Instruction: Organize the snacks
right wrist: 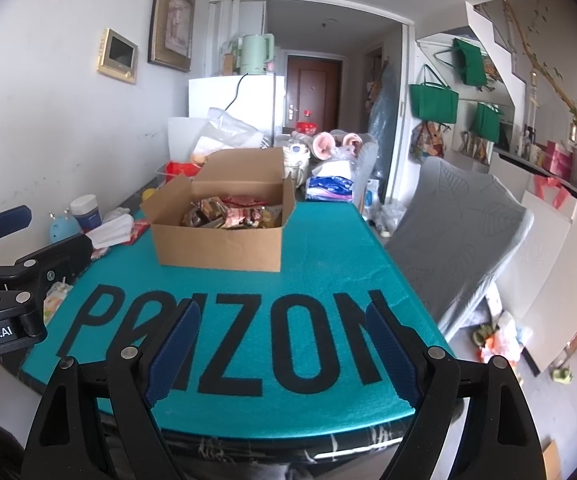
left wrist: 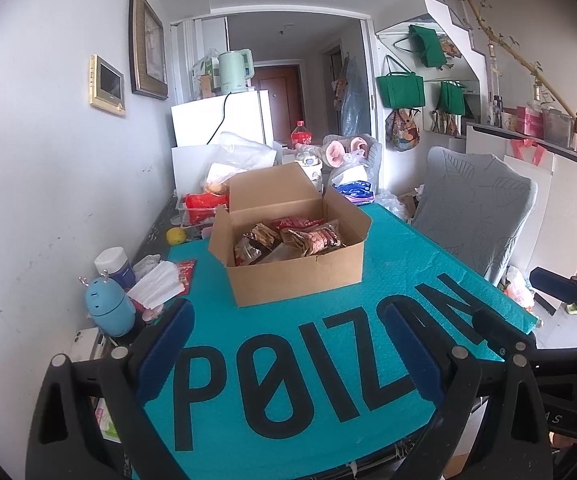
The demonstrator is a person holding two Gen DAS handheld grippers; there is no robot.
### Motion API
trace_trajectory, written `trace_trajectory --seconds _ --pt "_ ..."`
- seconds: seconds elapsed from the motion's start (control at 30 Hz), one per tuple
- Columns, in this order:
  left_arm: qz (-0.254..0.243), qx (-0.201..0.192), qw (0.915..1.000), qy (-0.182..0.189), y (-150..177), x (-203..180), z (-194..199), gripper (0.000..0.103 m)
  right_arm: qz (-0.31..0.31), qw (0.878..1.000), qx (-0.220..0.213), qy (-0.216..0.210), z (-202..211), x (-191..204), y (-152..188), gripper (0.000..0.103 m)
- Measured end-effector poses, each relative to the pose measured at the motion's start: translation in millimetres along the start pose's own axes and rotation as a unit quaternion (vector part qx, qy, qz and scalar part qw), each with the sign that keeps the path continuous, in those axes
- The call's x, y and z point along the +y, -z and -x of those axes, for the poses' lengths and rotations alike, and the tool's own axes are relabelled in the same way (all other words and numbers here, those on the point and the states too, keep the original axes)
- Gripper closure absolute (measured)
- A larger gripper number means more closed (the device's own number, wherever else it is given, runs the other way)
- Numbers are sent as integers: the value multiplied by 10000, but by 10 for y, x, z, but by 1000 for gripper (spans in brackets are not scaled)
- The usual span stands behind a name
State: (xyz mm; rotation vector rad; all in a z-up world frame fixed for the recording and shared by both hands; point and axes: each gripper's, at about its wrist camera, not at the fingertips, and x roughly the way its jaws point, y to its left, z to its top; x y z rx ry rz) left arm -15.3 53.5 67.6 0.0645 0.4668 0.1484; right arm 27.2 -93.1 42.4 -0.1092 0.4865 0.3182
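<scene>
I hold both claws low over the near end of a teal mat (left wrist: 308, 320). My left gripper (left wrist: 288, 344) and right gripper (right wrist: 282, 344) gape wide, gripping nothing. Ahead, the snacks (left wrist: 288, 240) (crinkly packets) sit inside an open cardboard box (left wrist: 300, 276) on the mat.

White walls (left wrist: 40, 152), framed picture (left wrist: 147, 46), grey-covered chair (right wrist: 460, 216) — brown door (right wrist: 313, 92) beyond, perhaps a hallway
</scene>
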Motion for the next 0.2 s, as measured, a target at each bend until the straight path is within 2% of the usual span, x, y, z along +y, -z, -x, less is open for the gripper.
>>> trace_trajectory --seconds 0.2 --pt "-17 -4 10000 36 6 -12 0 5 5 10000 -13 0 0 -12 14 17"
